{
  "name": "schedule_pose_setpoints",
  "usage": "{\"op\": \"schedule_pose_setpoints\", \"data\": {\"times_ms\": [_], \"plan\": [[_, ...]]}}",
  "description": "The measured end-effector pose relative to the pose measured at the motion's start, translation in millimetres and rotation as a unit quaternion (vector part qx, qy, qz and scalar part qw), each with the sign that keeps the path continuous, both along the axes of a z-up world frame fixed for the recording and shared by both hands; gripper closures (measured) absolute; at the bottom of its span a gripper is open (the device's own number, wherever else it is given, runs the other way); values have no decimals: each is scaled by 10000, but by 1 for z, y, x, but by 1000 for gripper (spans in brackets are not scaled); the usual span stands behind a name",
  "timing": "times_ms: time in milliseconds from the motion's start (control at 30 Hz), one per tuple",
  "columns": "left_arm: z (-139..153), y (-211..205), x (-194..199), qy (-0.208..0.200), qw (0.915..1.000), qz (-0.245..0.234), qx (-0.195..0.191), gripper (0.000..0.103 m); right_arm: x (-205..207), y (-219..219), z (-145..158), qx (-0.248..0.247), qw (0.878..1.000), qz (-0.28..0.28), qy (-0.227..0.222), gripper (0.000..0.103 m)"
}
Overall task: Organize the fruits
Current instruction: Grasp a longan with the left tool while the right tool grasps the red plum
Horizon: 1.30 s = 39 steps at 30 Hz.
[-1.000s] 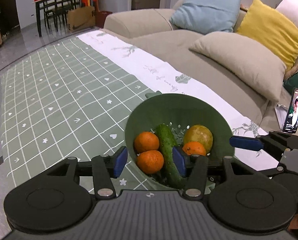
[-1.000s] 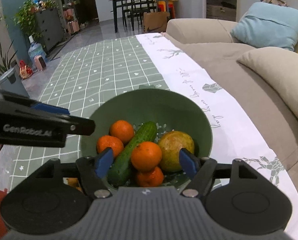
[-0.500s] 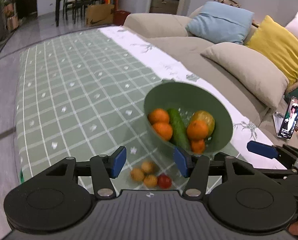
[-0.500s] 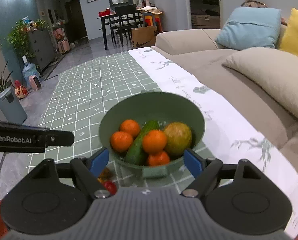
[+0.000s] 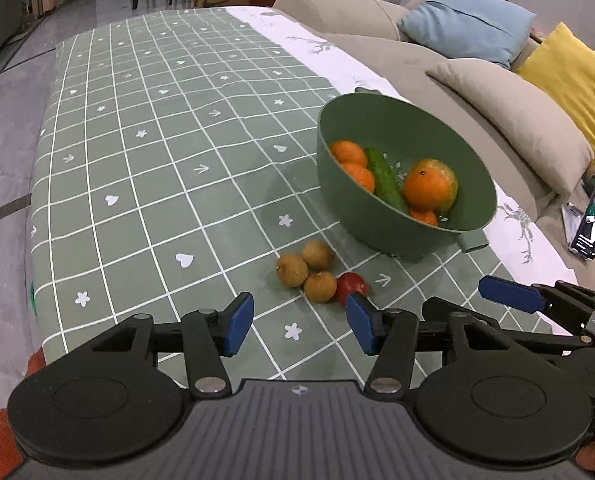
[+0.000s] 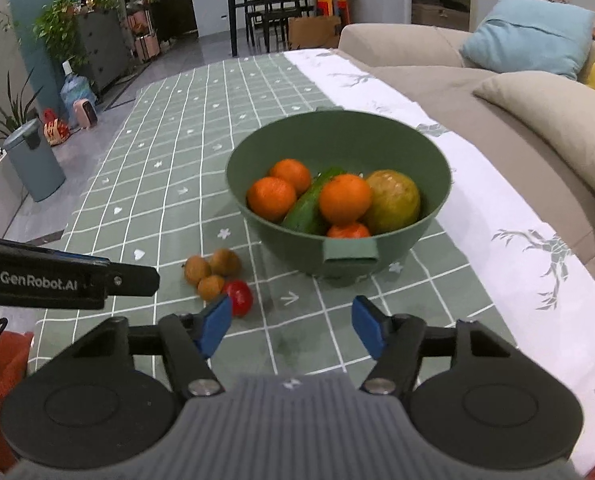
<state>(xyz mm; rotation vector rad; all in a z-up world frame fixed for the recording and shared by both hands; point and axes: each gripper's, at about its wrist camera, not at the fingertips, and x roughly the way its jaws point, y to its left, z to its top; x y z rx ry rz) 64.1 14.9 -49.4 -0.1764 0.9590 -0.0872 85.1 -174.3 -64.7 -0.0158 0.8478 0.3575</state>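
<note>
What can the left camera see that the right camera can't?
Only the left wrist view shows the phone with its lit screen, propped near the sofa, and most of the yellow pillow.

Only the right wrist view shows the houseplants, the water jug and the grey bin on the floor.

Both show the green bowl with oranges and a cucumber, and three small brown fruits and a red tomato on the checked cloth.

Oranges (image 6: 271, 199) and cucumber (image 6: 307, 208) in bowl (image 6: 437, 168) on tablecloth (image 6: 169, 184); longans (image 6: 211, 270), tomato (image 6: 239, 296) just beside, near-left.
</note>
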Motion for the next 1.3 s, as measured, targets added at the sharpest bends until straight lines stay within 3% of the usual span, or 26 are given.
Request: {"op": "schedule_pose_setpoints", "data": {"times_ms": [300, 600, 700, 1300], "plan": [[-16, 5, 17, 207, 9996, 81, -172, 61, 14, 19, -17, 132, 9993, 272, 203, 73], [-31, 11, 35, 345, 9989, 134, -284, 63, 32, 37, -30, 224, 9979, 497, 338, 75], [-36, 13, 41, 404, 9985, 139, -331, 63, 38, 41, -36, 212, 9973, 560, 433, 86], [-48, 15, 65, 548, 9962, 86, -669, 64, 53, 47, -50, 385, 9951, 628, 664, 82]]}}
